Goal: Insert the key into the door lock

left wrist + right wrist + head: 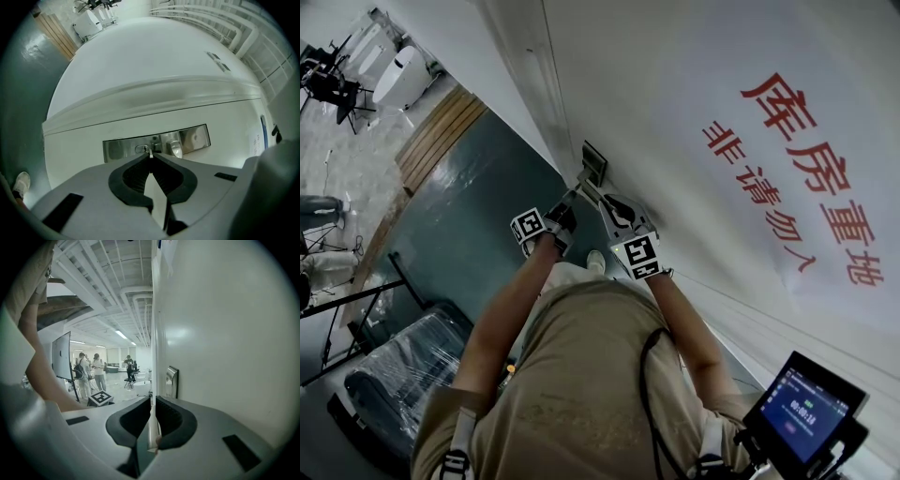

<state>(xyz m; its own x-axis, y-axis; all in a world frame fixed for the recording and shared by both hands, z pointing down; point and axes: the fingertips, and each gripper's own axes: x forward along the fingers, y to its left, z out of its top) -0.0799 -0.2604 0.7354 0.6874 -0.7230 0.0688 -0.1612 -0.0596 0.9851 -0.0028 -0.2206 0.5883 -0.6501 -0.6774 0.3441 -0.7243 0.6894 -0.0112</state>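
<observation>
Where left gripper (151, 157) pinches it, slim silvery key (150, 152), perhaps touching keyhole (142, 149)

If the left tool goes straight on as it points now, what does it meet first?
Probably the keyhole in the metal lock plate: the key held by the left tool points at it, though depth is unclear.

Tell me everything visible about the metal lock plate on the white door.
The polished rectangular metal lock plate is mounted flat on the white door, lying lengthwise across the left gripper view. Its surface is mirror-like. An oval keyhole sits near its middle, a stubby metal knob beside it. The small metal key in the shut left tongs reaches the keyhole; whether it has entered is unclear.
</observation>
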